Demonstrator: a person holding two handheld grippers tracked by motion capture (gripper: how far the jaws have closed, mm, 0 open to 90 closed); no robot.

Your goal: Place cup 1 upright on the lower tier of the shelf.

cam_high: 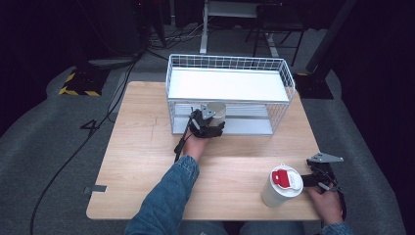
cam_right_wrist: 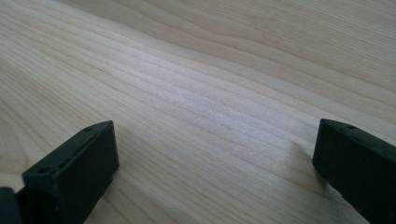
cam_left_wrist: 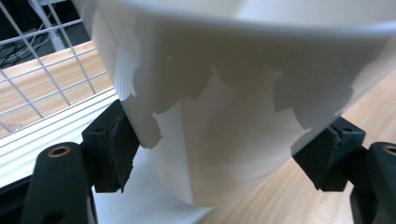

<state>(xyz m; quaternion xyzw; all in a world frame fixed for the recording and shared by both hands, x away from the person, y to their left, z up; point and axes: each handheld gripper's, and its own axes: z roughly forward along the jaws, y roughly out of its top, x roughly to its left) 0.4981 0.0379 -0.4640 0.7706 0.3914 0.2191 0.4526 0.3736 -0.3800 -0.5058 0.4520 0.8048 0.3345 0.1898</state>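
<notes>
A white paper cup [cam_high: 216, 110] is at the front opening of the white wire rack [cam_high: 230, 63], under its upper shelf. My left gripper [cam_high: 215, 117] is shut on this cup. In the left gripper view the cup [cam_left_wrist: 233, 116] fills the space between the black pads [cam_left_wrist: 119, 144], which press on both of its sides. Its base hangs over the front edge of the rack's ribbed lower shelf [cam_left_wrist: 46, 140], and I cannot tell whether it touches. My right gripper [cam_high: 306, 180] stands open over bare wood [cam_right_wrist: 215, 93], just right of a white cup with a red and white lid [cam_high: 282, 186].
The rack stands at the back middle of the wooden table [cam_high: 147, 147], with wire sides and a flat white upper shelf [cam_high: 225, 83]. The lidded cup stands upright near the table's front right edge. Cables and stands lie on the floor beyond.
</notes>
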